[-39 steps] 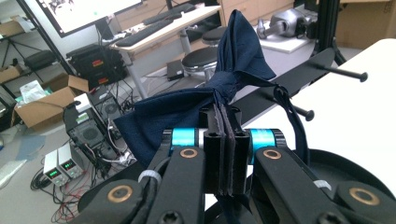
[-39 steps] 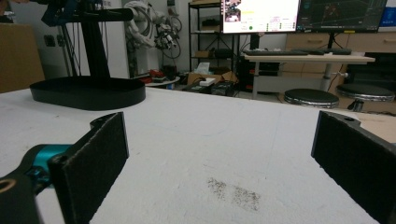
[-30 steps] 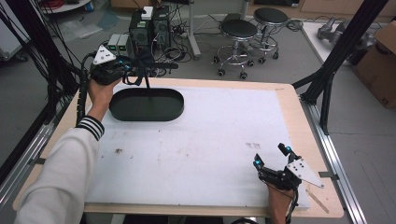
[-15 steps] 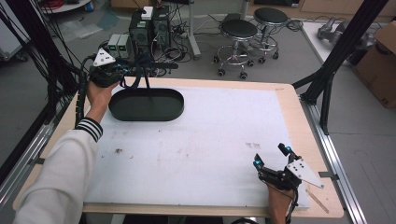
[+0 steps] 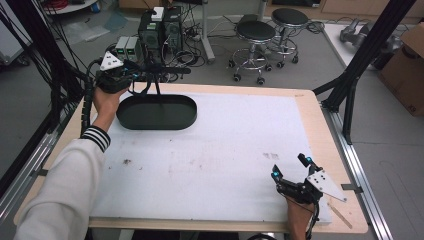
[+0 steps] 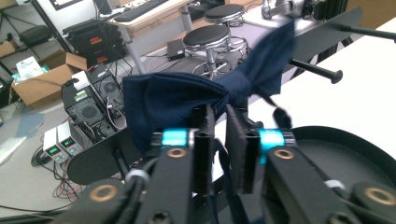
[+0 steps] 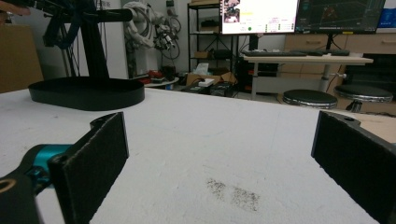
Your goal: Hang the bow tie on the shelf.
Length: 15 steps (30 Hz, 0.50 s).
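**Two grippers, one soft navy bow tie at the far left**

At the table's far-left corner, the left gripper (image 5: 131, 75) is holding a dark navy fabric bow tie (image 6: 187, 100) up beside the black T-shaped stand (image 5: 159, 82) that rises from the black oval tray (image 5: 156, 112). Its jaws are sitting nearly closed, pinching the cloth at the knot, with the wings spreading beyond them. Being light, limp cloth, the tie is likely sagging and folding wherever it is unsupported, so the firm centre knot looks like the soundest place to grip; slipping seems a small risk and breakage none.

Toward the near-right corner of the white table mat (image 5: 225, 150), the right gripper (image 5: 291, 170) is resting low with its jaws spread wide, holding nothing.
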Each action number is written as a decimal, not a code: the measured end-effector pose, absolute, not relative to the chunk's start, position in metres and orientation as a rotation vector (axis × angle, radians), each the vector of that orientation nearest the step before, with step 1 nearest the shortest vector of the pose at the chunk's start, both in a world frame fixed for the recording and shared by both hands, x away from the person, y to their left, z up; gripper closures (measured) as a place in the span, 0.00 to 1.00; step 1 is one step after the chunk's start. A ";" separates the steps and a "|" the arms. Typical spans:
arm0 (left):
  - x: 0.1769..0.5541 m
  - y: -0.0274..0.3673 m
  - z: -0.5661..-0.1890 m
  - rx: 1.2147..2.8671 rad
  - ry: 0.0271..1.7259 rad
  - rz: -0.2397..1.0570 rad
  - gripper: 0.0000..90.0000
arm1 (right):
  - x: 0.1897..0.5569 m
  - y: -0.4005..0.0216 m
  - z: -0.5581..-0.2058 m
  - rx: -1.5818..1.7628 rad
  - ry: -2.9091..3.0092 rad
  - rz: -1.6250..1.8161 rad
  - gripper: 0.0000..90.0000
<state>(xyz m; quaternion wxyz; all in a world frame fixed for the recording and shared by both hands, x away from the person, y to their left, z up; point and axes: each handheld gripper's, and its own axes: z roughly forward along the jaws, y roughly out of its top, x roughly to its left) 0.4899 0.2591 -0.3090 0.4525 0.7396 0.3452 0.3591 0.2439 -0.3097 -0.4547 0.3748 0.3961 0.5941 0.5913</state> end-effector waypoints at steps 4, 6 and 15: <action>0.488 0.260 -0.307 1.813 0.851 0.889 0.85 | 0.244 -0.310 -0.455 1.013 1.520 1.513 0.03; 0.487 0.259 -0.306 1.811 0.851 0.888 0.83 | 0.244 -0.310 -0.455 1.013 1.521 1.513 0.03; 0.482 0.258 -0.303 1.778 0.873 0.846 0.61 | 0.244 -0.310 -0.455 1.012 1.520 1.512 0.03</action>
